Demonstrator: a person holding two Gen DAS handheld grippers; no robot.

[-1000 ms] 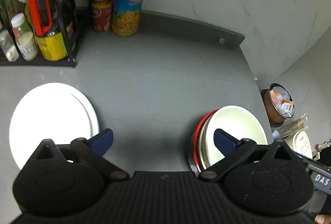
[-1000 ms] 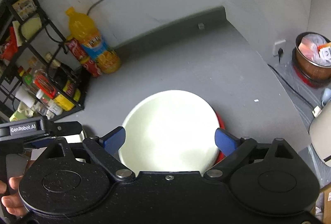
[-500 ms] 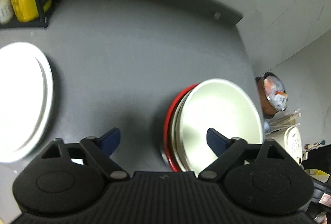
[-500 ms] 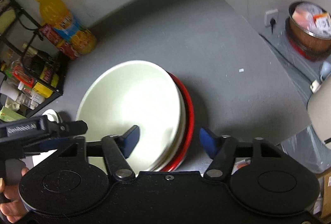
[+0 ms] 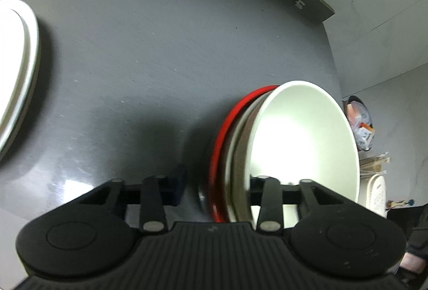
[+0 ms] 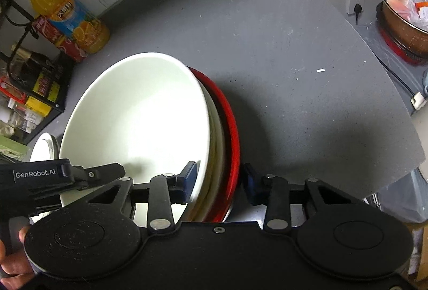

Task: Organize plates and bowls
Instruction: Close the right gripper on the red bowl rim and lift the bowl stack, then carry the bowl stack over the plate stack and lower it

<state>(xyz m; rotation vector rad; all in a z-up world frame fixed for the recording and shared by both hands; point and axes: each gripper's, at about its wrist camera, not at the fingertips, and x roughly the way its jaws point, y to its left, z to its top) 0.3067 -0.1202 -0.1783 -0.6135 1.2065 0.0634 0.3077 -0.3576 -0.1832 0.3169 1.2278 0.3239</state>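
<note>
The stack of bowls [image 6: 139, 118], near the grey counter's [image 5: 149, 44] front edge, is being gripped from both sides; the left gripper [image 5: 216, 183] and right gripper [image 6: 220, 177] are closing astride opposite rims, contact not discernible; a firm clamp and level joint lift are judged next.

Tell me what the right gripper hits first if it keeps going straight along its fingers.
Probably the rim of the bowl stack: the right gripper straddles it as its jaws close, the white bowl and red bowl between the fingers. Depth is unclear.
</note>
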